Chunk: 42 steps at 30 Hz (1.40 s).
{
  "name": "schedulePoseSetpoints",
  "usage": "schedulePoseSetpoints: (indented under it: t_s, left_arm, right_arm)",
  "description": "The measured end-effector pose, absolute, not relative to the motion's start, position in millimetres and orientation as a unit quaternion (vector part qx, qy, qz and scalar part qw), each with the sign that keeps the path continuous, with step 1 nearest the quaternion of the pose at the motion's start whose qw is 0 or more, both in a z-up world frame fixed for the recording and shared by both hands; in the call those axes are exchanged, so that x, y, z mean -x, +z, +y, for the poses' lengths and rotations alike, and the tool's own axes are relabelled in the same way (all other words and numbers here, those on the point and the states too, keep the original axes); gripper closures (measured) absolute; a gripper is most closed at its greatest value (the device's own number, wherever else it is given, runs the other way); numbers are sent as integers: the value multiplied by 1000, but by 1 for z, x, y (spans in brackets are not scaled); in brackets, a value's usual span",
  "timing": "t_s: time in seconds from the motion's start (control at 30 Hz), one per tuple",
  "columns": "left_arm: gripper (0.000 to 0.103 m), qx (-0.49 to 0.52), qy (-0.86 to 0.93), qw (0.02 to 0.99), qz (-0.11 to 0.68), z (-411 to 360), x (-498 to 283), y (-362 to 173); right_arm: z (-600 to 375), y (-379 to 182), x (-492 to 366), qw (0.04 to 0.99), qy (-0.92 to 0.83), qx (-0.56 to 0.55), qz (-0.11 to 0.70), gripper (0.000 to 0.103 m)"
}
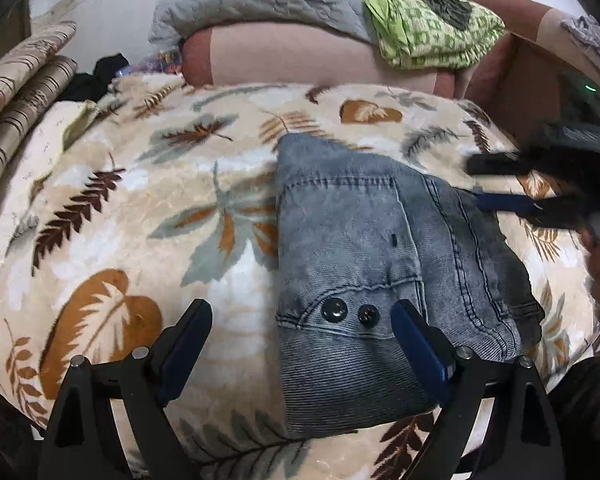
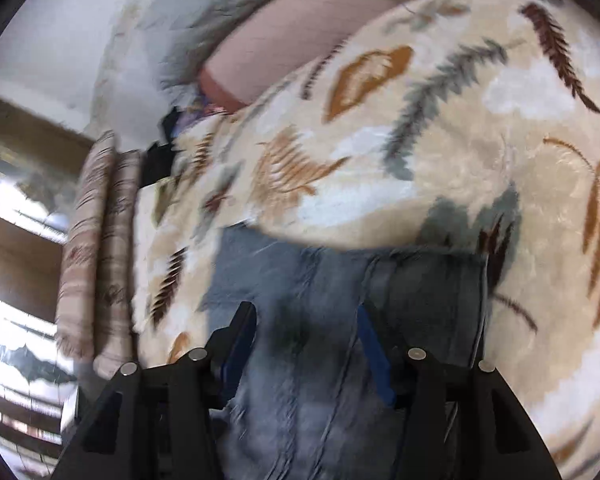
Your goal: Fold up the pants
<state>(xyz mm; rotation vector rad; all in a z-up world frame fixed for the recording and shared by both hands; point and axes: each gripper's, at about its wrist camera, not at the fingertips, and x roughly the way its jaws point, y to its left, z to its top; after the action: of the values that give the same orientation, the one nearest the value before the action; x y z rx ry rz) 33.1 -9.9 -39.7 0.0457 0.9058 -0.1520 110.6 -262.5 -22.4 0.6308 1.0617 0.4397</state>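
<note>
Grey-blue denim pants lie folded into a compact stack on the leaf-patterned blanket, two dark buttons showing at the near end. My left gripper hovers open over that end, with its right finger above the denim and its left finger above bare blanket. My right gripper comes in from the right at the stack's far right edge, jaws apart. In the blurred right wrist view the right gripper is open just over the pants, with nothing pinched.
A grey quilt and a green patterned cloth rest on a pink cushion behind the blanket. Striped rolled fabric and a black garment sit at the far left.
</note>
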Motion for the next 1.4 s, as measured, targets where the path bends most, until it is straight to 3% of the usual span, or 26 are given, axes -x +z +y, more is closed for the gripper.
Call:
schedulePoseSetpoints:
  t_s: [0.17,0.23,0.53,0.67,0.77,0.93,1.07,1.13,1.23,1.4]
  left_arm:
    - [10,-6,-58,877,478,-4,-44,-67]
    - [8,0,-58,875,481,-3,-44,-68]
    - [8,4,-61,874,482,1,-45,-69]
    - [8,4,-64,872,485,0,-45,-69]
    - [8,4,-60,872,486,0,-44,-64]
    - [8,30,-63,888,454,-2,-36,-41]
    - [8,-21,-68,872,484,-22,-40,-65]
    - [7,9,-71,872,484,-15,-40,-69]
    - [6,20,-83,867,491,-10,-44,-71]
    - [5,29,-81,868,488,-8,-44,-74]
  right_arm:
    - [-259,-47,-82,775,196,-295,524,33]
    - [-260,-77,-84,758,186,-300,548,32]
    - [-242,-23,-37,783,227,-279,507,33]
    - [-224,-67,-20,764,221,-246,555,31]
    - [-227,-65,-18,768,223,-257,543,31]
    - [-224,-23,-36,793,222,-219,524,31]
    - [-214,17,-72,808,241,-205,497,31]
    - [-202,27,-101,798,264,-217,496,31]
    - [-177,11,-145,773,269,-238,524,31]
    - [-143,-67,-203,717,240,-248,606,31]
